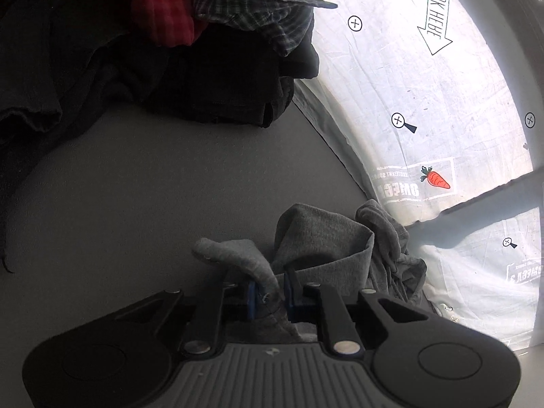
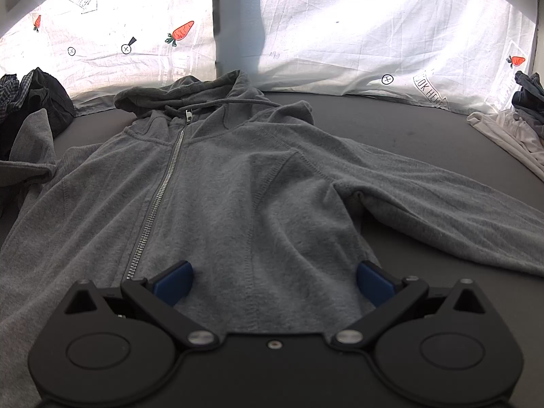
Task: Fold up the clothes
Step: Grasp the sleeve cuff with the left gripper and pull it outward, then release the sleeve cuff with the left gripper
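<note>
Left gripper (image 1: 270,297) fingers pinching bunched sleeve of flat grey hoodie (image 2: 221,176)

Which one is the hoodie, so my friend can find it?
Look at the dark grey table in front of the white carrot-print sheet. The grey hoodie lies spread flat in the middle. Only it has a silver zipper and a hood.

My right gripper (image 2: 273,284) over the hoodie (image 2: 221,183) hem, jaws wide apart, grey hoodie flat on the table (image 2: 391,119), zipped, hood toward the printed sheet (image 2: 374,34), one sleeve (image 2: 442,204) stretched right, clothes piles (image 2: 34,98) at both edges.
</note>
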